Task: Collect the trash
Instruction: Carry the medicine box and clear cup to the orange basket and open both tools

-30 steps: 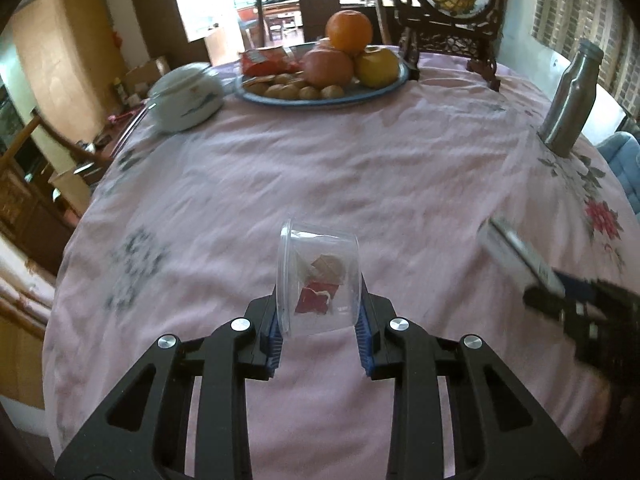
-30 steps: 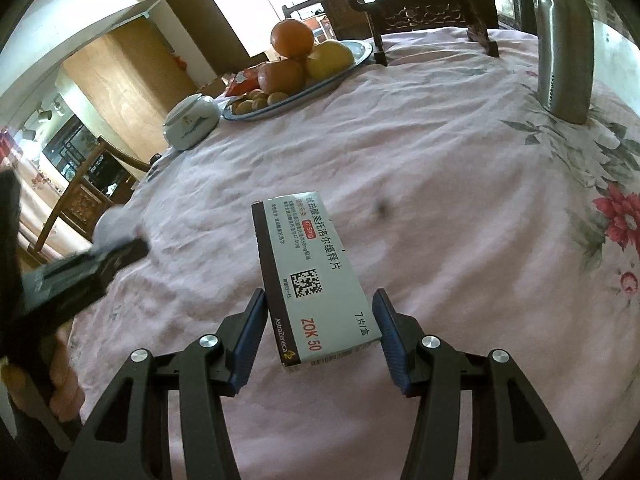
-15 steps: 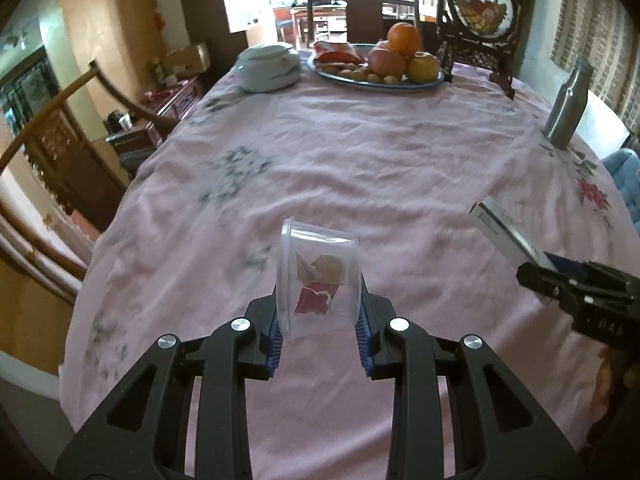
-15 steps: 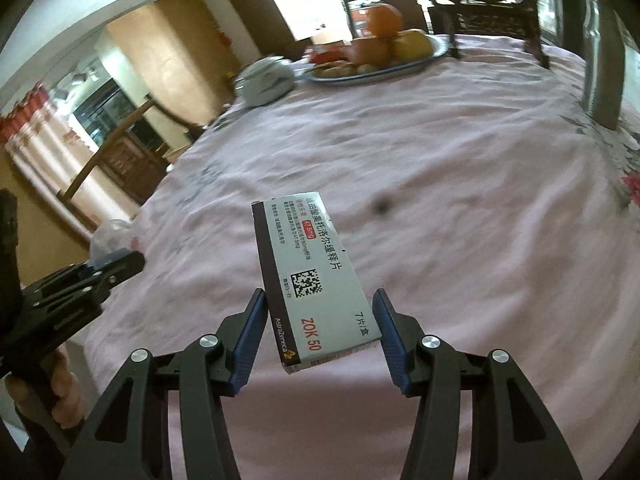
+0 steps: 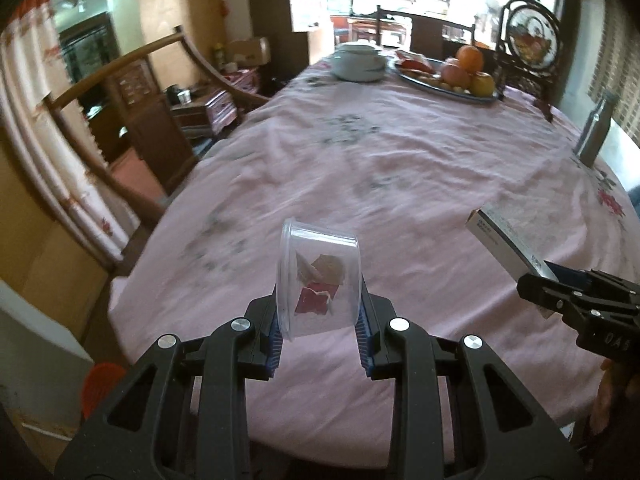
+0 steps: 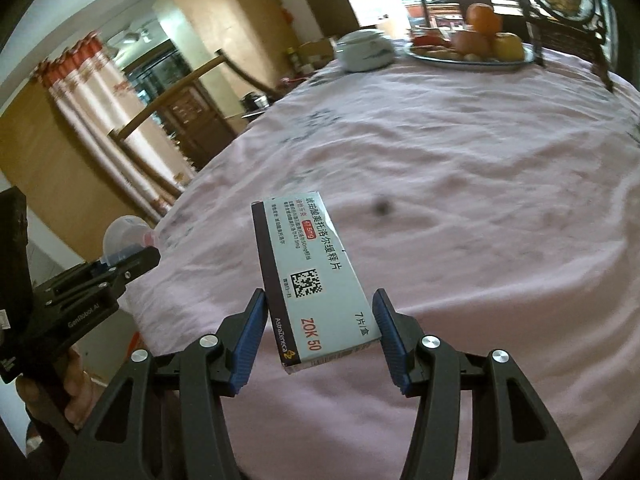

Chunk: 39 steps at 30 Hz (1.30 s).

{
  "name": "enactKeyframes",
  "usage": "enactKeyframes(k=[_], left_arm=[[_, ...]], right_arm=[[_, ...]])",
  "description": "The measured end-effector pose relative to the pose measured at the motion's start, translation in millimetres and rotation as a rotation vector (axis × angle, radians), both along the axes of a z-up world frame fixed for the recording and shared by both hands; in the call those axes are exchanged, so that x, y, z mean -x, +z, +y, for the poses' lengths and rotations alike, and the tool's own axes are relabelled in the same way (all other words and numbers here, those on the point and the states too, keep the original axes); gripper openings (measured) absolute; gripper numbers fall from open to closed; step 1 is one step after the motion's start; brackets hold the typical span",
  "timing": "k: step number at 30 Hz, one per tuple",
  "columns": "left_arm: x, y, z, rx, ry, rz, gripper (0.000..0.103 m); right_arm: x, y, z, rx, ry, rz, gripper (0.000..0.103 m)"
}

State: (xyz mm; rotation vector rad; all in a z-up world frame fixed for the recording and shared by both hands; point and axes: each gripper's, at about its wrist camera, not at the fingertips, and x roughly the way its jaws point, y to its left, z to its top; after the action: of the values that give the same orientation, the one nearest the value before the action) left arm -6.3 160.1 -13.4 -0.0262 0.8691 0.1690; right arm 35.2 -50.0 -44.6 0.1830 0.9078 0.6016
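Note:
My left gripper (image 5: 319,328) is shut on a clear plastic cup (image 5: 318,280) with scraps of wrapper inside, held in the air above the near edge of the pink-clothed table (image 5: 400,168). My right gripper (image 6: 318,326) is shut on a white medicine box (image 6: 314,280) with a dark side, also held above the near table edge. In the left wrist view the box (image 5: 506,240) and right gripper (image 5: 576,304) show at the right. In the right wrist view the cup (image 6: 124,234) and left gripper (image 6: 80,292) show at the left.
At the table's far end stand a fruit plate (image 5: 452,80), a white lidded bowl (image 5: 358,62) and a framed ornament (image 5: 528,44). A steel bottle (image 5: 596,130) stands at the right edge. A wooden chair (image 5: 120,128) is left of the table. Something orange (image 5: 100,384) sits on the floor.
Both grippers have pulled back and up from the table toward its near edge, still holding the cup and the box. More of the room and the floor at the left now shows.

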Motion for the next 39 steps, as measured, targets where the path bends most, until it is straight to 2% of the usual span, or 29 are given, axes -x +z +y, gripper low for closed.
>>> enactKeyframes(k=[10,16,26,39], left_arm=[[52.2,-4.0,45.4,0.023,0.087,-0.023,0.031],[94.2,-9.3,84.0,0.017,0.201,-0.043,0.031],[157.5,-41.3,174.5,0.082,0.43,0.002,0.031],[215.5,-80.6,263.7,0.133,0.662,0.059,0.031]], right_arm=[[32.5,11.8,50.9,0.022,0.1,-0.03,0.053],[51.3,21.3,96.2,0.035,0.213,-0.056,0.053],[94.2,26.3,223.3,0.079,0.495,-0.073,0.053],[143.1,11.5,354.6,0.156,0.745,-0.066,0.054]])
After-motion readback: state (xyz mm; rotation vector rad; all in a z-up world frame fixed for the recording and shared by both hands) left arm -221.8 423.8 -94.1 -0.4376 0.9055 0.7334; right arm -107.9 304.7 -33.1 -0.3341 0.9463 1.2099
